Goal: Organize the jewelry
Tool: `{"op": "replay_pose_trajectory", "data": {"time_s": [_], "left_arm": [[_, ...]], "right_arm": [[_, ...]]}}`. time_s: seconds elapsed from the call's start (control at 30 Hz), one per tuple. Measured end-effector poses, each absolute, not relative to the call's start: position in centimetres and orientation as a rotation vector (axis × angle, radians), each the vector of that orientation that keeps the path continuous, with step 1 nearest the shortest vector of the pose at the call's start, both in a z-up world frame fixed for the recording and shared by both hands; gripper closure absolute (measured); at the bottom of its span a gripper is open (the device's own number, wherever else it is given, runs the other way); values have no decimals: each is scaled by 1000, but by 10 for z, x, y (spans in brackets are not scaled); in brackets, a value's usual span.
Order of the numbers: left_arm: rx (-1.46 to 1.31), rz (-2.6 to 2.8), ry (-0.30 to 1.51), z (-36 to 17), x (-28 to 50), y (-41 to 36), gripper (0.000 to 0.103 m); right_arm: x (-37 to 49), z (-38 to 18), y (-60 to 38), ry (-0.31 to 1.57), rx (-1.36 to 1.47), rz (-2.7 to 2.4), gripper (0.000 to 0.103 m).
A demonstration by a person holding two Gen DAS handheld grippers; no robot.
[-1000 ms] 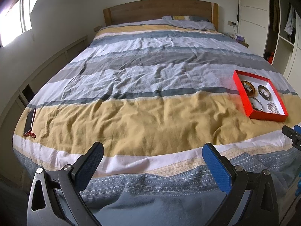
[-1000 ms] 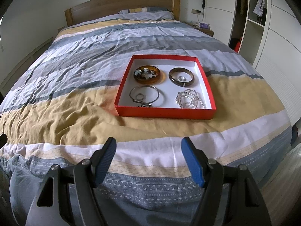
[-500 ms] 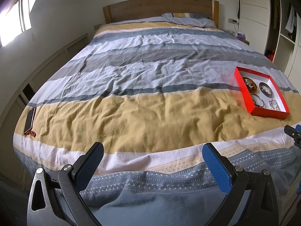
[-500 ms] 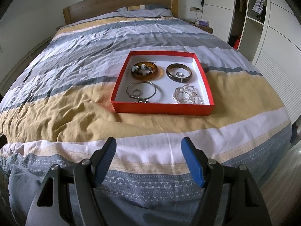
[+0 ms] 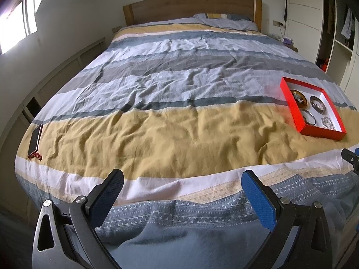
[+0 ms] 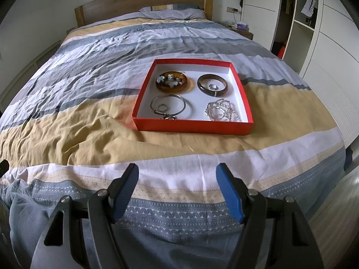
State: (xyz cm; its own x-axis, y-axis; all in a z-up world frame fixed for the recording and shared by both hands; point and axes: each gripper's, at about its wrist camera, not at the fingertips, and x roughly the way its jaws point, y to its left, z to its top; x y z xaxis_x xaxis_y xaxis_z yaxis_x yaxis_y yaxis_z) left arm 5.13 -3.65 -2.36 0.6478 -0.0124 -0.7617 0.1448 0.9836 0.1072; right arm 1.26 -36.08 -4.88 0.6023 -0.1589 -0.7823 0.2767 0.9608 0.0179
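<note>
A red tray (image 6: 193, 128) with a white floor lies on the striped bed (image 6: 89, 121). It holds an amber bangle with small charms (image 6: 171, 82), a dark bangle with a ring inside (image 6: 212, 86), a silver bangle (image 6: 168, 105) and a beaded silver bracelet (image 6: 221, 112). The tray also shows at the right of the left wrist view (image 5: 323, 132). My right gripper (image 6: 178, 179) is open and empty, at the bed's foot, well short of the tray. My left gripper (image 5: 182, 185) is open and empty, at the bed's foot, far left of the tray.
A dark phone with a red tassel (image 5: 35, 140) lies at the bed's left edge. A wooden headboard (image 5: 190, 6) and pillow (image 5: 224, 21) are at the far end. White wardrobes (image 6: 325, 33) and a nightstand (image 6: 241, 30) stand on the right.
Both grippers have drawn back a little from the bed, so the tray looks smaller and farther. Both stay open and empty.
</note>
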Motion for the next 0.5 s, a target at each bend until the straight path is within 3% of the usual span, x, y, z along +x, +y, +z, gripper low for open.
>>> {"op": "replay_pose_trajectory", "data": {"time_s": [0.5], "left_arm": [[163,-93,861,-24,50,-37,1]], "right_arm": [[11,-44,-362,890,138,-253,33]]}}
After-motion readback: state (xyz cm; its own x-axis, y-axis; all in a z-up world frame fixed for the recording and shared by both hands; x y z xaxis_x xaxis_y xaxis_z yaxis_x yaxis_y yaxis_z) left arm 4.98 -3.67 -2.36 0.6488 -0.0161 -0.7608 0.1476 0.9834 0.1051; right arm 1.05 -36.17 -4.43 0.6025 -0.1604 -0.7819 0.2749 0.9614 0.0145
